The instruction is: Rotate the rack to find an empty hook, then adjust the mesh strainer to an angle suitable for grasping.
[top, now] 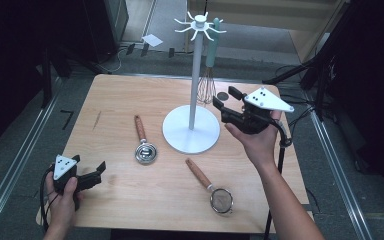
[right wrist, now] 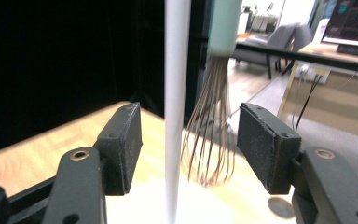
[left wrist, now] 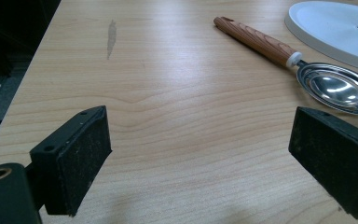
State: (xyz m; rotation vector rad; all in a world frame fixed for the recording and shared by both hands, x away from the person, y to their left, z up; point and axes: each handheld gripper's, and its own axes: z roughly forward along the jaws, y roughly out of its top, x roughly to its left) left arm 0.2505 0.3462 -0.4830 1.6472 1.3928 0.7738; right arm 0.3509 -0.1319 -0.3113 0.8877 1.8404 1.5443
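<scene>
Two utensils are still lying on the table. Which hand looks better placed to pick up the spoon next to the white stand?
Probably the left. Its hand-held gripper is open and low over the table, and the spoon lies just ahead of it. The right hand-held gripper is beyond the stand's base, facing the hanging whisk.

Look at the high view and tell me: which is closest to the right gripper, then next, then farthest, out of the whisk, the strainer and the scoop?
From the right gripper:
1. whisk, hanging on the white stand just left of it.
2. scoop, mid-table, left of the stand's base.
3. strainer, at the table's near edge, below the gripper.
Scoop and strainer are nearly tied.
</scene>
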